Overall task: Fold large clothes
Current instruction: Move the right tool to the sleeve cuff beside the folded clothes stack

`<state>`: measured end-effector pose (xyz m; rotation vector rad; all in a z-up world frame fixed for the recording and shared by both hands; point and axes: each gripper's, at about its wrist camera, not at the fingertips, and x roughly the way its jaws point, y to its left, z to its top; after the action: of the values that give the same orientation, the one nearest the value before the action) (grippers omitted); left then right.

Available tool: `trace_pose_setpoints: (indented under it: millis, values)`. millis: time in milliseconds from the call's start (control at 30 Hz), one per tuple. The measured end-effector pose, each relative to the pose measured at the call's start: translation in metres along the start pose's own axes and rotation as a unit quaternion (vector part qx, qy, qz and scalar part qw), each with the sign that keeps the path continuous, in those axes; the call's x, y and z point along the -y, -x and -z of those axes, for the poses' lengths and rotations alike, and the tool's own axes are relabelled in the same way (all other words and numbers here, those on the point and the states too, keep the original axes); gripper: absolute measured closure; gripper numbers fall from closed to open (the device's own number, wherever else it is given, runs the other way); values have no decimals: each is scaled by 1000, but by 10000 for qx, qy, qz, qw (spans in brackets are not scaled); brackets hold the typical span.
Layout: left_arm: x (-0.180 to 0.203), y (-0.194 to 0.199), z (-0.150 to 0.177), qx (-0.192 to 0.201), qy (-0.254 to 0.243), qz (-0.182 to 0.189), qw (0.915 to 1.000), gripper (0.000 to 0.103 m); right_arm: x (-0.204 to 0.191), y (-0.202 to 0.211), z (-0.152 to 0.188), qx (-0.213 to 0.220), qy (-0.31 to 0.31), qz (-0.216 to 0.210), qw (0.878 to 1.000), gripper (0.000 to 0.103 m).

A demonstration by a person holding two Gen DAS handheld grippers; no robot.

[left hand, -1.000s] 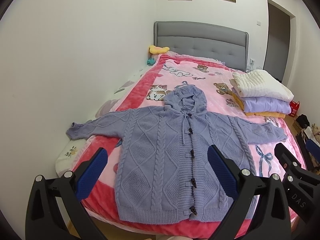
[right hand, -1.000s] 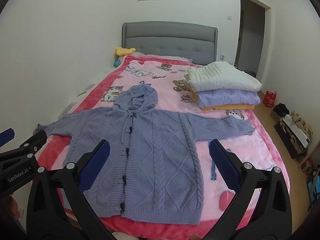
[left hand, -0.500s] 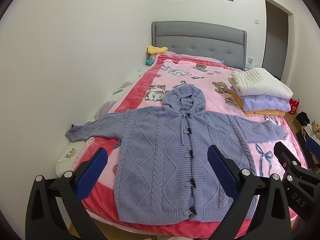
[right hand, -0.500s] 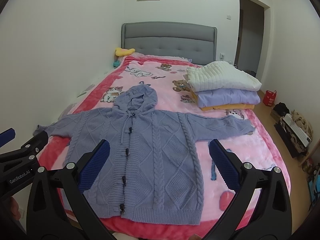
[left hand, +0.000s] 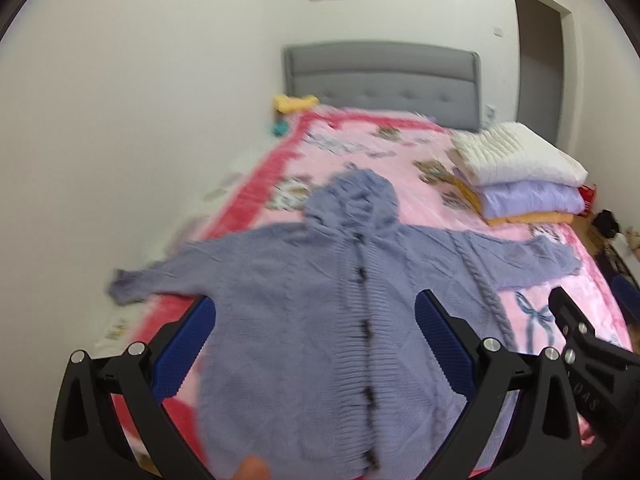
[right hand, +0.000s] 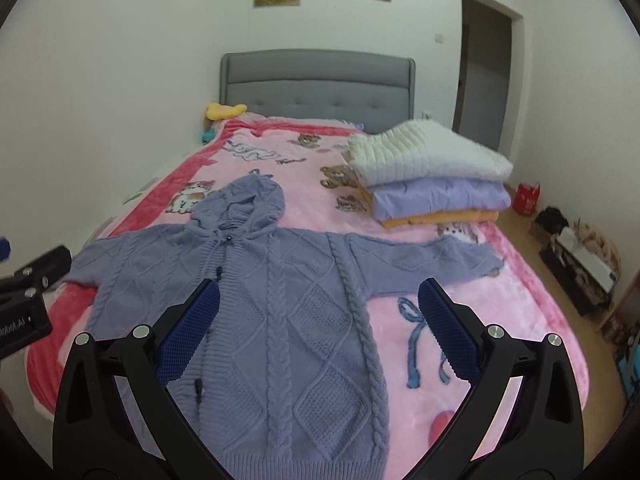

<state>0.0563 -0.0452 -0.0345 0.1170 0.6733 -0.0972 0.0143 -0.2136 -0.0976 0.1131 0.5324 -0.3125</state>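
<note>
A: Left tool point(left hand: 312, 344) hangs over the foot of the bed point(left hand: 248, 216), tilted down, its blue pads point(left hand: 188, 344) spread wide with nothing between them. The left wrist view is smeared with motion blur.

B: And under it?

A: The hooded cardigan point(left hand: 304, 320), lavender cable knit, flat on the pink blanket point(left hand: 360, 148), front up, toggles in a line down the middle, hood toward the grey headboard point(left hand: 380, 76), both sleeves out sideways. A fingertip point(left hand: 250, 470) peeks in at the bottom edge.

B: Right side?

A: Right tool point(right hand: 318, 336) is also agape, empty, held above the cardigan's right half point(right hand: 304, 320); one pad point(right hand: 188, 332) sits over the button band, the other over the blanket by the right sleeve. The left tool's black body shows at that view's left edge.

B: Any bins or baskets?

A: None holding clothes. A pile of folded items point(right hand: 432, 172) sits on the bed's right, beyond the sleeve: white on top, lilac, orange beneath.

B: Versus a second ago?

A: Both tools have moved in closer and lower; the cardigan fills more of each view, and it has not shifted. The left view was sharp then.
</note>
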Motion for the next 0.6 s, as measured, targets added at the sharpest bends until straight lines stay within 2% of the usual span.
trace_pose_setpoints:
  millis: [100, 233, 433, 600]
  values:
    - [11, -44, -6, -299, 125, 493, 9983, 5, 18, -40, -7, -167, -117, 12, 9998, 8]
    - [23, -71, -28, -331, 375, 899, 9947, 5, 32, -66, -25, -355, -162, 99, 9992, 8]
    - [58, -66, -94, -628, 44, 1100, 9919, 5, 57, -66, -84, -755, -146, 332, 9965, 8]
    - [108, -54, -149, -819, -284, 1306, 9876, 5, 105, -62, -146, -929, -474, 380, 9938, 8]
